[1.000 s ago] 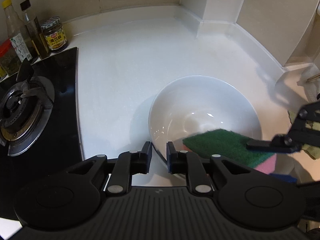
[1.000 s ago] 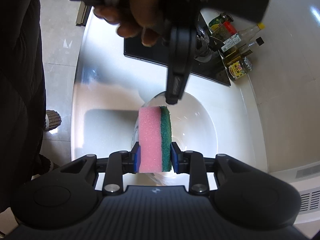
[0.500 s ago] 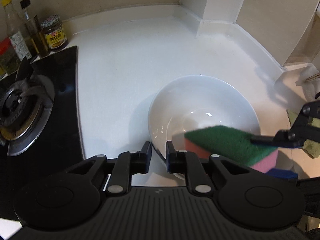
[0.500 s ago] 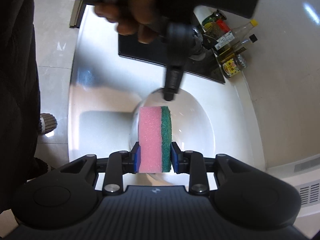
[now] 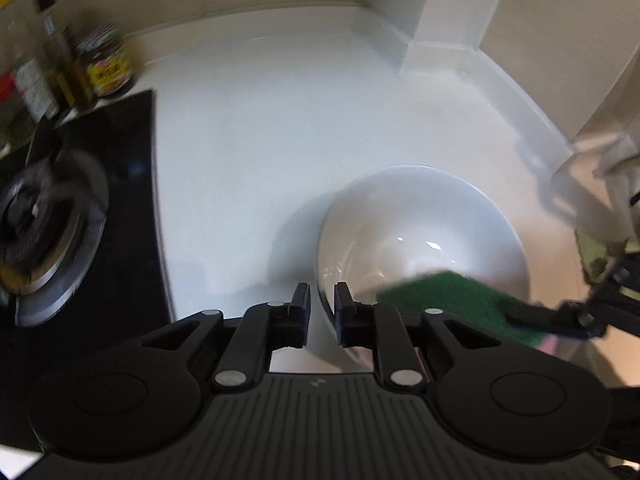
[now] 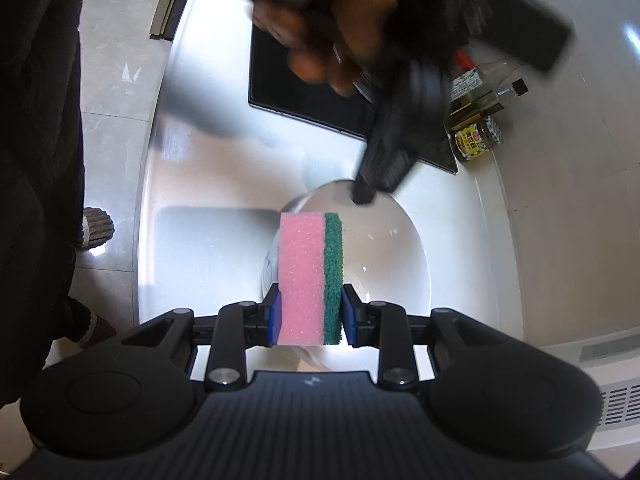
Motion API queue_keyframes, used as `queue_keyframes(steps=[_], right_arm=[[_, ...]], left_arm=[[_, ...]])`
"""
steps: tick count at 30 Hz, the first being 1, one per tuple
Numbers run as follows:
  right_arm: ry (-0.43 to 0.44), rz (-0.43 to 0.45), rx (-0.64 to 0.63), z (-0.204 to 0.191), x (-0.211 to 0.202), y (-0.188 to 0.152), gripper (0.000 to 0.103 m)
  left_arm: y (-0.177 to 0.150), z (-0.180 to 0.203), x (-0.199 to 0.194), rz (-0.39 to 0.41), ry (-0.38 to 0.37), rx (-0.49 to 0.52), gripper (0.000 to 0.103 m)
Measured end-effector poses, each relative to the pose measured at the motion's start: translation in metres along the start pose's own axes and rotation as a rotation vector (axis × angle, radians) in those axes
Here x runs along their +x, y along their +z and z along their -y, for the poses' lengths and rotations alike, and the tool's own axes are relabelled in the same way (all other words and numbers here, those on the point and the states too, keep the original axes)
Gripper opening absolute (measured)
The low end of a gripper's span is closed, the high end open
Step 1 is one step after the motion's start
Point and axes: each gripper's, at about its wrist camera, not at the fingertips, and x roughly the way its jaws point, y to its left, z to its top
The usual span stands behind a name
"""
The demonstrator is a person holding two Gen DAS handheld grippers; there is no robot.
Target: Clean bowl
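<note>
A white bowl [image 5: 420,220] [image 6: 384,264] rests on the white counter [image 5: 260,140]. My left gripper [image 5: 322,308] straddles its near rim, one finger outside and one inside. Its jaws are opening, and a thin gap shows beside the rim. The right wrist view shows that gripper [image 6: 364,196], in a person's hand, at the bowl's far rim, blurred. My right gripper [image 6: 310,312] [image 5: 528,328] is shut on a pink and green sponge [image 6: 310,272] [image 5: 452,300]. The sponge sits over the bowl's edge, its green side toward the bowl's inside.
A black glass hob [image 5: 132,248] [image 6: 304,92] with a gas burner [image 5: 52,232] lies left of the bowl. Bottles and a jar [image 5: 106,64] [image 6: 478,140] stand behind it at the wall. A rag [image 5: 596,256] lies at the right. The person's foot [image 6: 96,232] is on the floor beyond the counter edge.
The left gripper's fingers have spread slightly around the bowl's rim, and its hand has swung a little rightward in the right wrist view. The sponge stays clamped, barely shifted.
</note>
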Motion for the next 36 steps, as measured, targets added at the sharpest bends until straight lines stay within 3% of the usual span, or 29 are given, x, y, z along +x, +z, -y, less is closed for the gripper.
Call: queue_keyframes(steps=[4, 7, 10, 14, 22, 26, 29, 33, 36], right_arm=[[0.007, 0.001, -0.025, 0.0, -0.001, 0.003, 0.026], [0.017, 0.005, -0.047, 0.0, 0.0, 0.006, 0.026], [0.019, 0.005, -0.064, 0.0, 0.0, 0.006, 0.026], [0.011, -0.006, -0.069, 0.001, 0.0, 0.002, 0.026], [-0.003, -0.028, -0.069, -0.005, -0.001, 0.005, 0.026], [0.012, -0.035, -0.076, -0.004, -0.001, 0.014, 0.026], [0.001, -0.057, -0.068, -0.006, 0.001, 0.019, 0.026], [-0.01, -0.098, -0.04, -0.006, 0.003, 0.024, 0.026], [-0.016, -0.128, -0.015, -0.007, 0.003, 0.026, 0.026]], left_arm=[[-0.005, 0.006, 0.007, -0.022, 0.017, 0.012, 0.022], [0.003, 0.01, 0.019, -0.028, 0.039, 0.07, 0.016], [0.022, 0.003, 0.024, -0.014, 0.014, 0.126, 0.013], [0.035, -0.005, 0.023, -0.016, -0.004, 0.12, 0.017], [-0.001, -0.006, 0.005, -0.015, -0.003, 0.074, 0.02], [0.016, -0.008, 0.017, -0.014, -0.006, 0.146, 0.011], [0.035, -0.015, 0.021, -0.003, -0.053, 0.184, 0.008], [0.038, -0.031, 0.014, 0.013, -0.089, 0.131, 0.022], [0.013, -0.037, -0.002, 0.011, -0.087, 0.125, 0.023]])
